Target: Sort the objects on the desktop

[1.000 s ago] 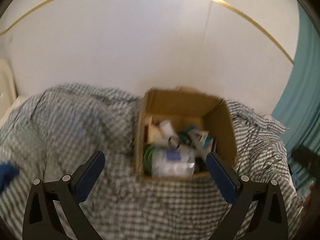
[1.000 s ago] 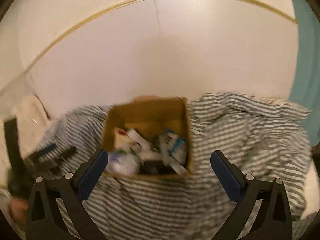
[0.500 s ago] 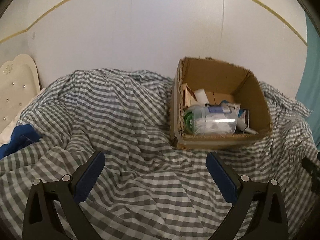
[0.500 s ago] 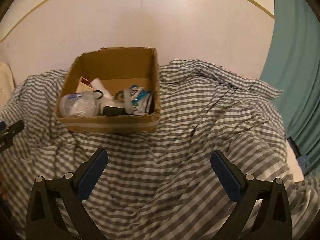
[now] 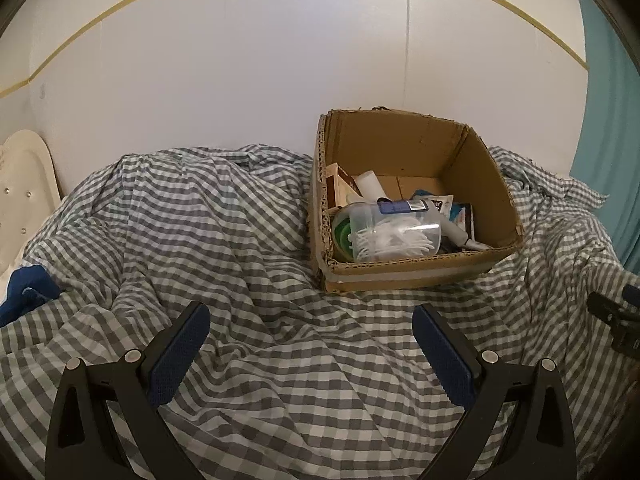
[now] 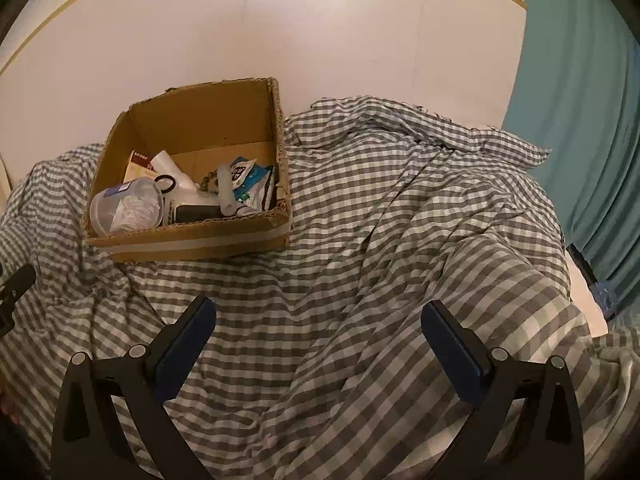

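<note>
Box sits on the checked cloth against the wall, w/ the small stuff already inside: clear tub of cotton swabs, white tube, packets, a black hair tie. Change vs a sec ago: both grippers were close over the box, now pulled back + low, so box reads farther off, up-right in left view, up-left in right view. No loose items visible on the cloth, so sorting looks about done or at a pause, judging by that alone. Left gripper: jaws spread wide, nothing between them, hovering over cloth; can't tell if touching it. Right gripper: same, wide apart, empty, over cloth, well clear of box. Blue fabric at far left edge, untouched.
</note>
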